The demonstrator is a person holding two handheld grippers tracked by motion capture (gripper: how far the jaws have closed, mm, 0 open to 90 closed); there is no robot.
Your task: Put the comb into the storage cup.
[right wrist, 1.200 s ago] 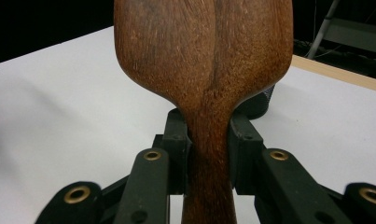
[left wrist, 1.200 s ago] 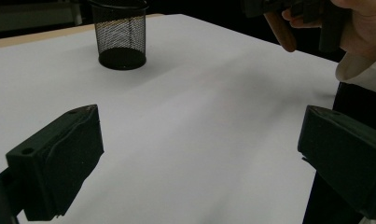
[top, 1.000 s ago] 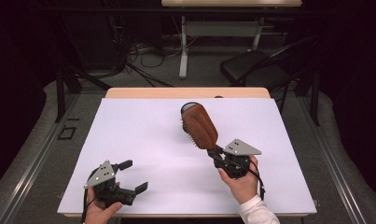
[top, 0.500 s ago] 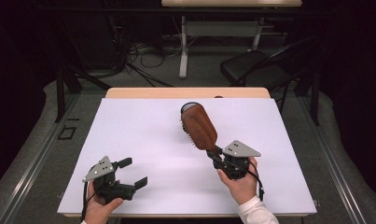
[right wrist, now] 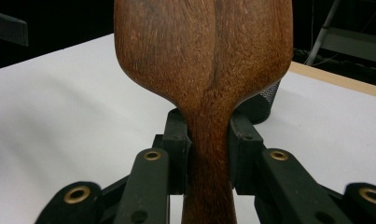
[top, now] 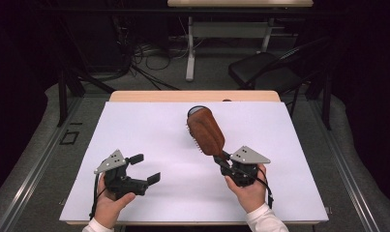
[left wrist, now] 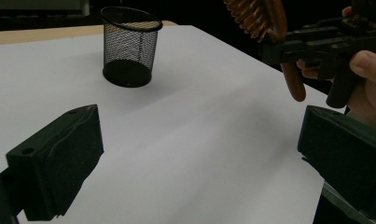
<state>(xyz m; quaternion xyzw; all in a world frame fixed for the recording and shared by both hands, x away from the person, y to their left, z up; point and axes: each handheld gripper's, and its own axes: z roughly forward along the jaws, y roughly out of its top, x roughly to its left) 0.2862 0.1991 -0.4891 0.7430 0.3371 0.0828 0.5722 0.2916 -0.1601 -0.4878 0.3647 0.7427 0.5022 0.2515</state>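
Transport step: right hand-held gripper [top: 220, 159] clamps the brush [top: 205, 130] by its handle, head raised ahead of it. Left hand-held gripper [top: 145, 167] is agape, empty. Next: lower the brush into the cup [left wrist: 130, 46] beyond.

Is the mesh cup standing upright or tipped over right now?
Upright. In the left gripper view the mesh cup stands on its solid base on the white table, round rim on top; no contents show through the mesh.

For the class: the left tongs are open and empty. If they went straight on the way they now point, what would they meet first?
Probably nothing soon: the left tongs point across bare white table. The mesh cup sits left of that line, the hairbrush in the right tongs right of it. Depth is uncertain.
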